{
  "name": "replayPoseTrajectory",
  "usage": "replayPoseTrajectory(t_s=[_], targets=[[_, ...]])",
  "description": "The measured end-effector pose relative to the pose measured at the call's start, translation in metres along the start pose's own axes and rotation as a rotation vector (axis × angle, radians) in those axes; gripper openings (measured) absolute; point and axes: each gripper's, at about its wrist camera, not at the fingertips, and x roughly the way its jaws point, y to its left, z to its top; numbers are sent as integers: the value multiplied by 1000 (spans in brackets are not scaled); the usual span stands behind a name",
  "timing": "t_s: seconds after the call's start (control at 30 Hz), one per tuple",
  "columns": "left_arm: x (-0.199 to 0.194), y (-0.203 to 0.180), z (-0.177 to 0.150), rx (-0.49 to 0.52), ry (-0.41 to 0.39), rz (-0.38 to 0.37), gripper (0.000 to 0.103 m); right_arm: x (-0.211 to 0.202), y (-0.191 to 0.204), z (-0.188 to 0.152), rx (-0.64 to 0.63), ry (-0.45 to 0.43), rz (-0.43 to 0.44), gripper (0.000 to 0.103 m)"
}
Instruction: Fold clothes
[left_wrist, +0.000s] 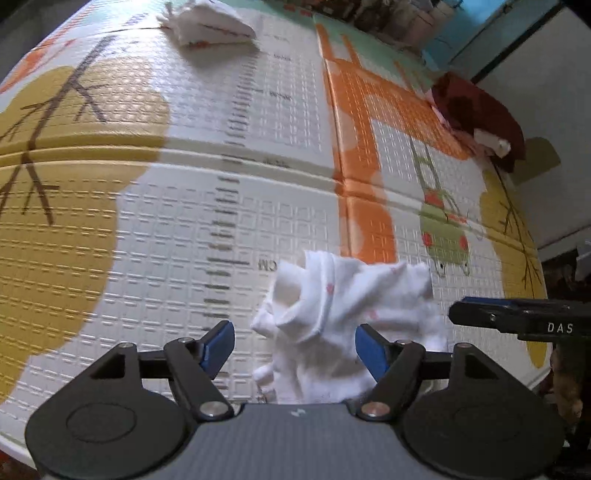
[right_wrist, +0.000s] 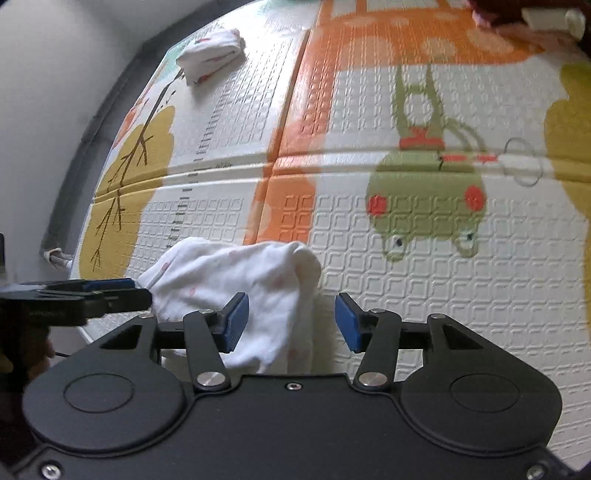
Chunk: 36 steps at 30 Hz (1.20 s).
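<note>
Garment (left_wrist: 332, 314) crumpled on mat (left_wrist: 184, 221), both grippers' jaws apart.

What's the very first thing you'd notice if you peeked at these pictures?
Probably the colourful play mat, with its green cartoon frog and a big orange shape. Next, the crumpled white baby garment lying on the mat, between the open blue pads of the left hand-held gripper; the right hand-held gripper is open beside it. Far off, near the mat's edge, sits a folded white garment.
</note>
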Motion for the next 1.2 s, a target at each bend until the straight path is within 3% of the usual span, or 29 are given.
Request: replayPoseTrajectory(t_s=[0.33,0.6,0.7,0.77,0.8,0.93,1.03,1.2], targets=[[31,1,-7,-22,47,-3,78,34,14,-10,-50,59,-73,50],[38,-6,-11,1,24,-4,79,45,24,-18,-90,48,-115,49],[40,-14,-11,35,17,4,78,49,25,-20,-89,50,-101,45],[41,-18,-11,48,18,-2,68,51,24,-20,-81,52,-76,33],[41,-19,-10,51,20,-6,59,51,24,-19,-77,54,-65,32],[38,-22,-10,46,27,-15,46,50,32,-21,-113,43,-70,19],[31,-23,-8,35,8,-9,35,44,39,-20,-142,27,-73,16],[7,-20,0,25,-58,-4,33,26,46,-9,-139,-21,-25,15]])
